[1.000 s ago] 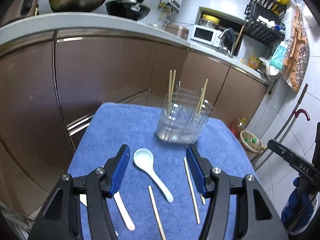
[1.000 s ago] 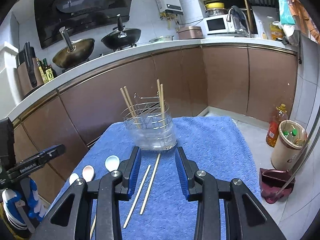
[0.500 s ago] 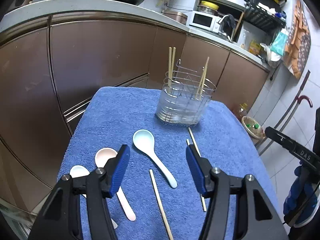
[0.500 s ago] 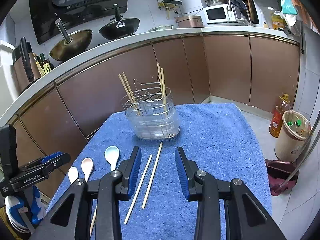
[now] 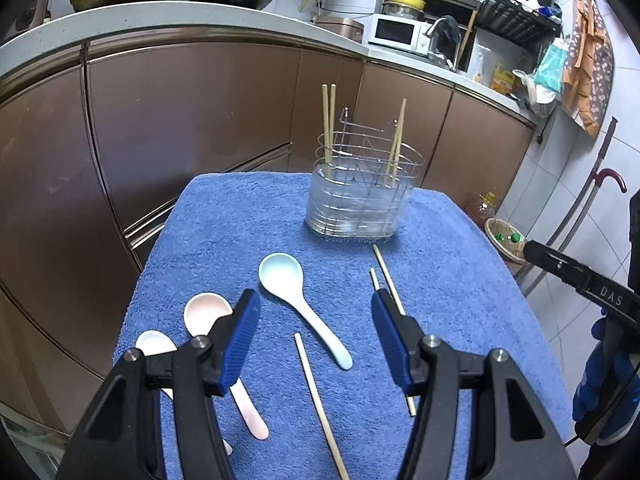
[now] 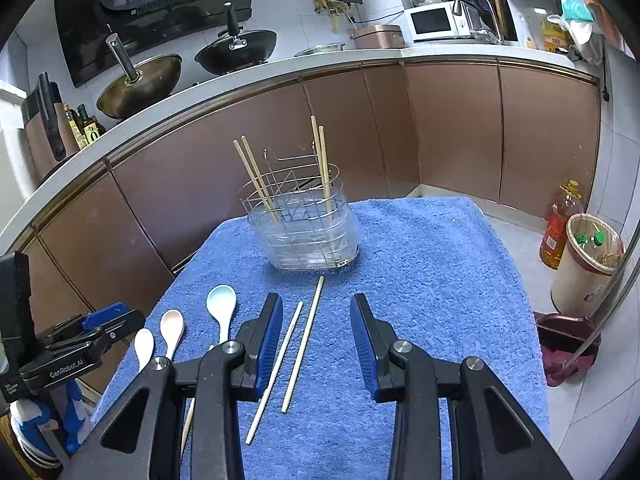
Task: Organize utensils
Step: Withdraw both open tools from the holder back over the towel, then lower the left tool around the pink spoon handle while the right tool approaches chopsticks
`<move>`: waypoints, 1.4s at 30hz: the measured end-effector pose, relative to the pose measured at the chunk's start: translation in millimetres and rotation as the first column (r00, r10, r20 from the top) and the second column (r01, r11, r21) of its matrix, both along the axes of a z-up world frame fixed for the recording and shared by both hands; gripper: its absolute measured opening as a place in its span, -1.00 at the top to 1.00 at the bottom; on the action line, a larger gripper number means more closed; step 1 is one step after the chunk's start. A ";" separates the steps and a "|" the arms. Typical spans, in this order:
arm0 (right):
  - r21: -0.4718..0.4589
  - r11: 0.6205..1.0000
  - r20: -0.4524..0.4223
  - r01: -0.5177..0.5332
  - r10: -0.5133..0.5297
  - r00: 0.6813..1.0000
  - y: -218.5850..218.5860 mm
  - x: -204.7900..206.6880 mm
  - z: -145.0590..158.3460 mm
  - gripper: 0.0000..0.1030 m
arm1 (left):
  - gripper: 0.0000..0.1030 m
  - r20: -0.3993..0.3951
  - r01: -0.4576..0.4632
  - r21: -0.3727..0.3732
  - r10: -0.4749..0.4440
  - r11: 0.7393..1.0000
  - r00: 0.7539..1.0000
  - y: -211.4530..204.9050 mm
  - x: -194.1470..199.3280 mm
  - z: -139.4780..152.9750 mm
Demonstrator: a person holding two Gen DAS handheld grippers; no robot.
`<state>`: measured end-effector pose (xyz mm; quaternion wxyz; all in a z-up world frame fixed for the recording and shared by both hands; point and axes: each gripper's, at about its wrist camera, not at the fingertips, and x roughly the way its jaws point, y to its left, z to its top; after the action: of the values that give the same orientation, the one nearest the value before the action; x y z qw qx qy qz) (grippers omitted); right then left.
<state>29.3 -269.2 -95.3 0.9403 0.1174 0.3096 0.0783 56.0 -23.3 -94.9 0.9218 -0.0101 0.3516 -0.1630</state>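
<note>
The left gripper (image 5: 316,330) and right gripper (image 6: 316,330) are held spread and empty, and have been drawn back from the utensil holder (image 5: 360,204) over the last second. Ahead of the right fingers two chopsticks (image 6: 298,344) are framed; the blue spoon (image 5: 296,296) lies between the left ones. A pick-up is judged imminent.

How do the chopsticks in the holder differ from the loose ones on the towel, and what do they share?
Pose: the chopsticks in the holder stand upright or leaning, while the loose chopsticks lie flat on the blue towel.
Grouping: the holder chopsticks sit as two separated pairs in the wire utensil holder; the loose ones lie as a near-parallel pair, plus a single stick nearer the spoons.
Shared: all are plain, light wooden sticks of similar look.
</note>
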 end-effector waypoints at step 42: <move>0.021 0.996 -0.118 -0.085 0.087 0.989 10.1 21.4 -28.1 0.36 | -0.09 -0.135 -0.086 -0.122 0.069 0.989 0.988 70.2 33.6 -11.9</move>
<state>50.7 -259.1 -123.4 0.9150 0.1162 0.3690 0.1142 89.6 46.9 -106.8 0.9000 -0.0934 0.3992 -0.1480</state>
